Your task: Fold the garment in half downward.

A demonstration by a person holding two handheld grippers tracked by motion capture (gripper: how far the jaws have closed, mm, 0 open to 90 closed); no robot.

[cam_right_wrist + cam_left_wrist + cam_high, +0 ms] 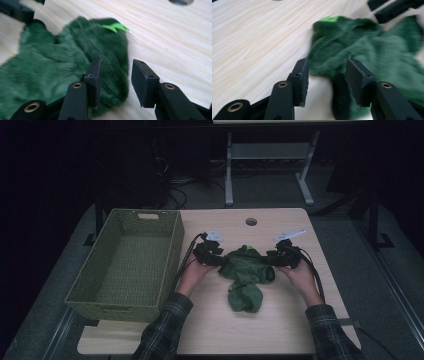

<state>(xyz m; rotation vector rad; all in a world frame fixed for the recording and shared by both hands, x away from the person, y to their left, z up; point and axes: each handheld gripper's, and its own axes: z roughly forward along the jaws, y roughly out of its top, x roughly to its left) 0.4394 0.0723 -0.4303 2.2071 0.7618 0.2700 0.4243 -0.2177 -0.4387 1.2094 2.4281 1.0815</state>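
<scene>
Both black two-jaw grippers, left (327, 72) and right (116, 72), sat half-open (pads pressing nothing) flanking the crumpled dark-green fuzzy cloth (246, 276), its edge between each pair.

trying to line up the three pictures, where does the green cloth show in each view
High view: the green cloth lies mid-table, between the left gripper and the right gripper, right of the basket.
Left gripper view: it covers the right half, reaching between the two black jaws.
Right gripper view: it covers the left half, its edge between the jaws.
Shared landmark: the bright green tag at the cloth's far edge.
</scene>
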